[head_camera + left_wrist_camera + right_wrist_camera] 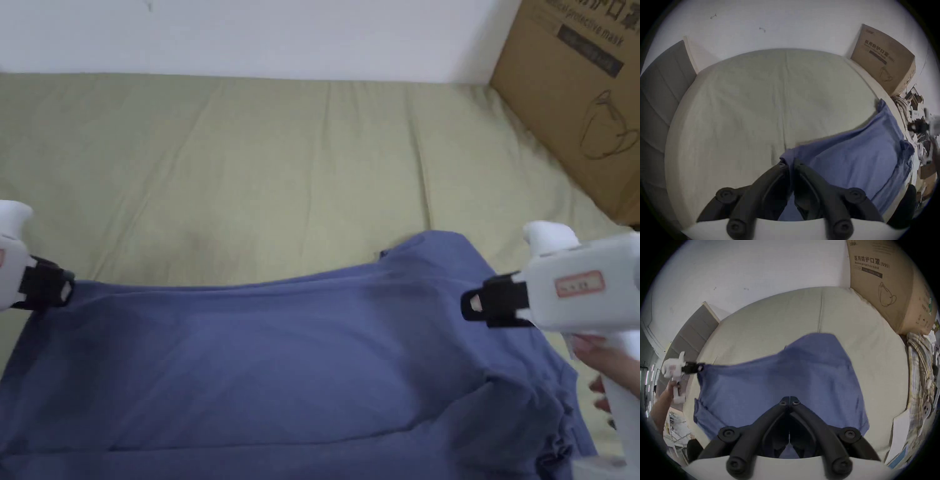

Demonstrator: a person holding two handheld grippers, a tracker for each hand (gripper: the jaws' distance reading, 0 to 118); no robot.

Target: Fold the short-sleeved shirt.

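In the head view, a blue shirt lies spread across the near part of a pale green bed, its far edge drawn in a line between the two grippers. The left gripper sits at the shirt's left corner, its black tip touching the cloth. The right gripper is over the shirt's right part, held by a hand; whether its jaws clamp cloth cannot be told from here. A cardboard box stands at the bed's far right, against a white wall.

In the left gripper view, the left gripper has its jaws nearly closed, with a fold of the shirt running up between them and pressed from both sides. The shirt stretches off to the right toward the other gripper, which is blurred. The box is beyond.

In the right gripper view, the right gripper has its jaw tips meeting, with no gap. The shirt lies behind them, but whether cloth is pinched between the tips cannot be told. Farther left, the other gripper grips the shirt's corner, pulling the edge taut. A plaid cloth hangs at the right, below the box.
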